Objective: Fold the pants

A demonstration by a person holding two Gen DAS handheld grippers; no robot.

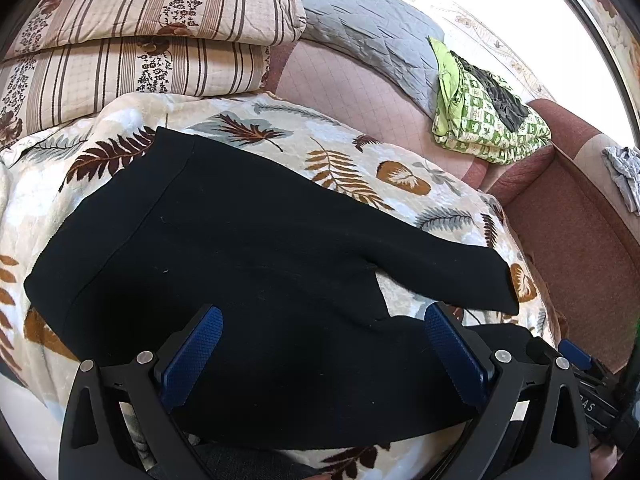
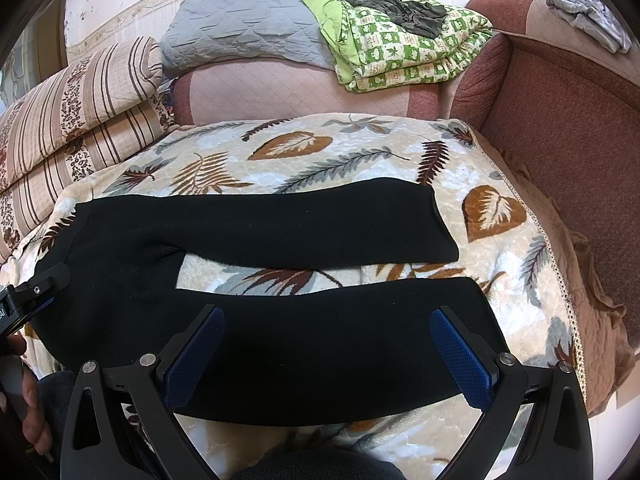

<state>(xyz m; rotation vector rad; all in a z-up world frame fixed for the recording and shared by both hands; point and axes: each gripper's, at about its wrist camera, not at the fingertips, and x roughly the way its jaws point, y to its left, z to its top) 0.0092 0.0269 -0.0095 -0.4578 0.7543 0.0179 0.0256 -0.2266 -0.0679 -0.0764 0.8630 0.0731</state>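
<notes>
Black pants [image 1: 224,240] lie flat on a leaf-patterned blanket [image 1: 352,168], waistband to the left and two legs running right. My left gripper [image 1: 324,312] hovers open over the seat of the pants near the crotch, nothing between its blue pads [image 1: 192,356]. In the right wrist view the pants [image 2: 280,224] show both legs spread apart, with blanket [image 2: 280,280] visible between them. My right gripper [image 2: 326,314] is open above the near leg, empty. The left gripper's body [image 2: 36,292] shows at the left edge over the waist end.
Striped folded quilts [image 1: 120,40] are stacked at the back left. A grey quilted pad [image 1: 360,28] and a green patterned bundle [image 1: 480,116] lie at the back. A reddish sofa seat [image 2: 560,120] borders the blanket's right edge, with grey cloth [image 2: 592,12] on its arm. A hand [image 2: 32,400] is at lower left.
</notes>
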